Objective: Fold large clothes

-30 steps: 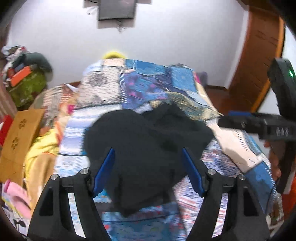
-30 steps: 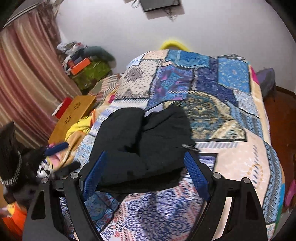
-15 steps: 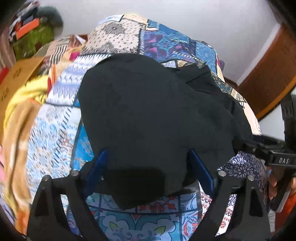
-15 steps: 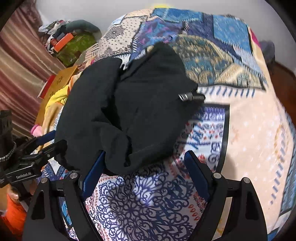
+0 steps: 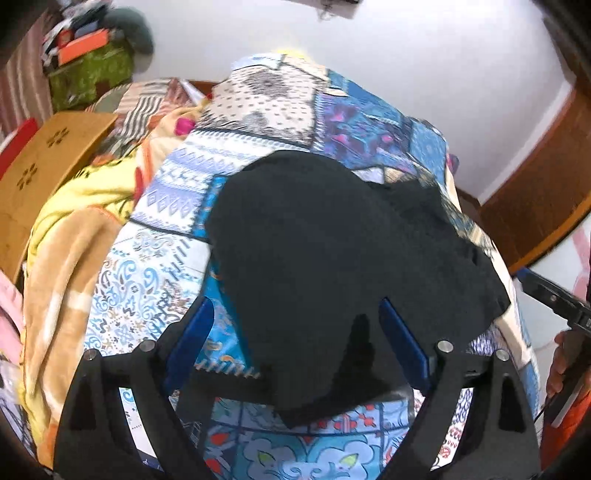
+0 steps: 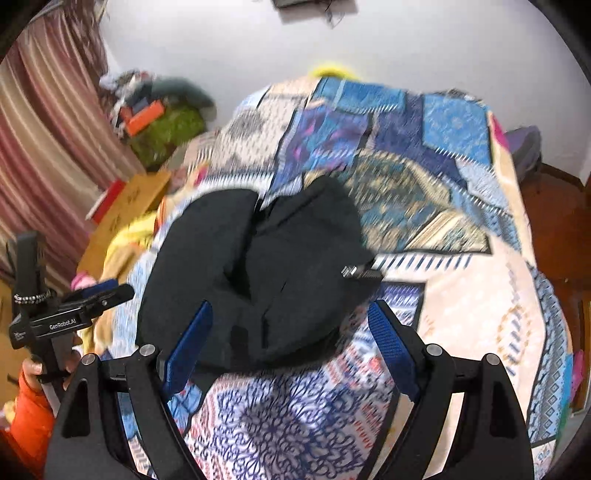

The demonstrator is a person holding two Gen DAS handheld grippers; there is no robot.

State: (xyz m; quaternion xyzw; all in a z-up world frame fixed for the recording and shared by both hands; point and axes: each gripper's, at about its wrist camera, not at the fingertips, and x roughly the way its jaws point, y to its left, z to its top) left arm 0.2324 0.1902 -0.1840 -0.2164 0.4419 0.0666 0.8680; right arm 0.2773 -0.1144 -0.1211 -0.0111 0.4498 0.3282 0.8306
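The black garment (image 5: 332, 258) is covering part of the patchwork bedspread (image 5: 166, 221); its near edge is lying behind the left gripper (image 5: 295, 332). In right wrist view, motion blur is smearing the bedspread's far half & the clutter pile (image 6: 155, 110). Top edge is cutting off the wall fixture (image 6: 295, 3), so can't tell what it is.

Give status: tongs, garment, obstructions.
Left tongs open, right tongs open, neither gripping. Black garment lies bunched on the quilt, partly folded. Nothing in the way.
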